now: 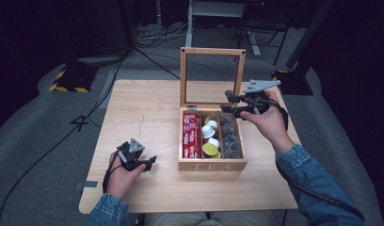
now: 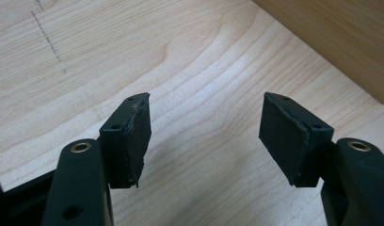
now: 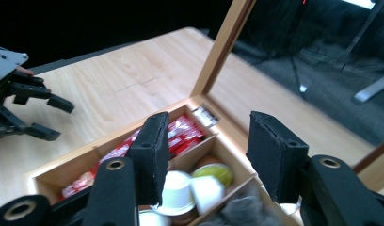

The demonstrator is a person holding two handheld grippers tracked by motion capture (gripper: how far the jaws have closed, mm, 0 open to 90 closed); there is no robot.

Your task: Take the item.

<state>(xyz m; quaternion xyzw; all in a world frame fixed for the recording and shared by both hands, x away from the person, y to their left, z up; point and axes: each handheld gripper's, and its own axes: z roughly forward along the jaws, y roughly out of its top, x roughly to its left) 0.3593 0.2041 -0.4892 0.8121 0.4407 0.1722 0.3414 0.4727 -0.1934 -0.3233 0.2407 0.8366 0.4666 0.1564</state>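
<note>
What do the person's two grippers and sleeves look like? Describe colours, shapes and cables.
Both the left gripper and the right gripper are black, each topped by a grey three-cornered plate, with flat black pads and brass-ringed holes. Black cables trail off. The sleeves are blue denim.

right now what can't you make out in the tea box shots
- Dark items in the right compartment: high view, too small and dark to identify.
- White cups: right gripper view, partly hidden by the right tool jaws and cut off by the bottom edge.
- Wooden box: left gripper view, cut off at the top right corner.
</note>
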